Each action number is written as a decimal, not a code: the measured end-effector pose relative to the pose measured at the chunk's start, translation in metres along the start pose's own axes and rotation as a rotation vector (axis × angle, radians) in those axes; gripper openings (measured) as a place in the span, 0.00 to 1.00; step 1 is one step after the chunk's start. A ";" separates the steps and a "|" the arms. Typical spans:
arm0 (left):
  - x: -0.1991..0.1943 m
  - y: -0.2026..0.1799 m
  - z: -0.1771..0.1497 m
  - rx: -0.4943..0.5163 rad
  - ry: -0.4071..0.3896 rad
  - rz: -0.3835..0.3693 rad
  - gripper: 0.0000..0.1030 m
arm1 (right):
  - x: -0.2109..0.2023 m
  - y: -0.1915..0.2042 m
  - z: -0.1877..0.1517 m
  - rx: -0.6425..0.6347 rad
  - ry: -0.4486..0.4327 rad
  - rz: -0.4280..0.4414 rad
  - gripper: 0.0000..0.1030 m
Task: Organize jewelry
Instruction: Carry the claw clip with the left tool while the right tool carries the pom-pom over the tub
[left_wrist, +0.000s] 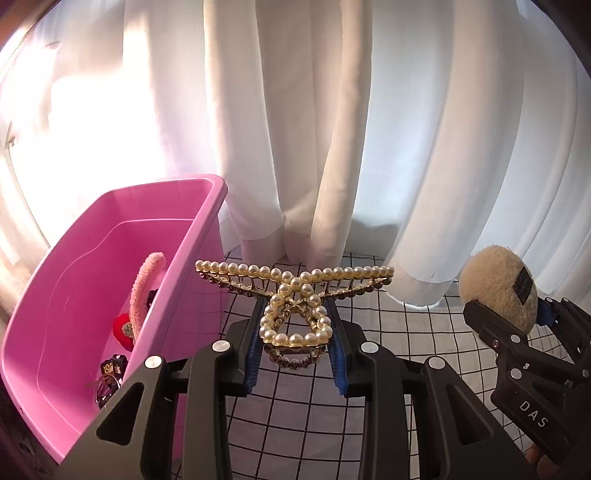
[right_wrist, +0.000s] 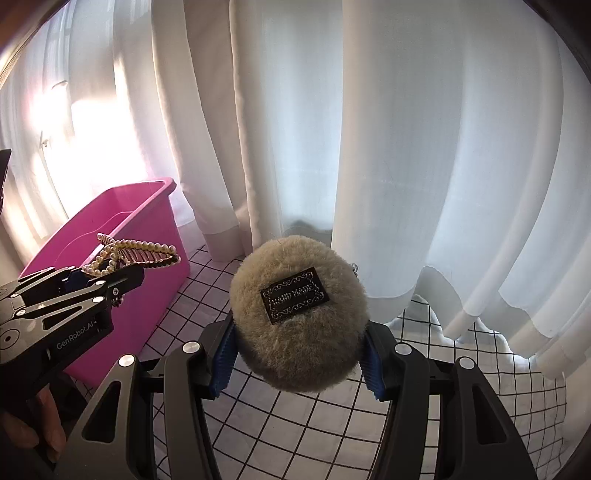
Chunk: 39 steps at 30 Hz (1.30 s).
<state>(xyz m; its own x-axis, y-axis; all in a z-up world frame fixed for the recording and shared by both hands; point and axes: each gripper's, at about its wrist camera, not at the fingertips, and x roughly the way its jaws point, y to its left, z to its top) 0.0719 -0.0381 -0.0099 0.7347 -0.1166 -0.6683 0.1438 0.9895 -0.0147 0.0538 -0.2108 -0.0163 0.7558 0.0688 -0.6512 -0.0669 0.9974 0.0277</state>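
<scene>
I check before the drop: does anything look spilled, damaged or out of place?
Nothing stands out. The pearl hair claw and the fluffy round piece are held intact in the grippers, and the pink bin stands upright.

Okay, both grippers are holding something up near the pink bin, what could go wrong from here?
1. The left gripper pinches the pearl hair clip only at its small loop, so the wide clip could twist or slip out.
2. The clip's long ends might catch the pink bin's rim on the way in.
3. The right gripper squeezes a fluffy round puff; soft fur may slide free, and the two grippers are close enough to bump.
</scene>
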 end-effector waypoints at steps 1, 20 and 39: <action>-0.005 0.002 0.003 -0.005 -0.013 0.004 0.29 | -0.003 0.002 0.005 -0.008 -0.011 0.006 0.53; -0.070 0.115 0.026 -0.186 -0.099 0.251 0.29 | -0.007 0.144 0.073 -0.241 -0.119 0.266 0.53; -0.051 0.221 -0.014 -0.329 0.030 0.384 0.29 | 0.044 0.271 0.077 -0.383 0.012 0.375 0.53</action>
<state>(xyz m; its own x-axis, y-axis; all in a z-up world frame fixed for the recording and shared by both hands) 0.0572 0.1881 0.0105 0.6736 0.2587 -0.6924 -0.3530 0.9356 0.0062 0.1193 0.0647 0.0206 0.6272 0.4162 -0.6584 -0.5654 0.8246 -0.0173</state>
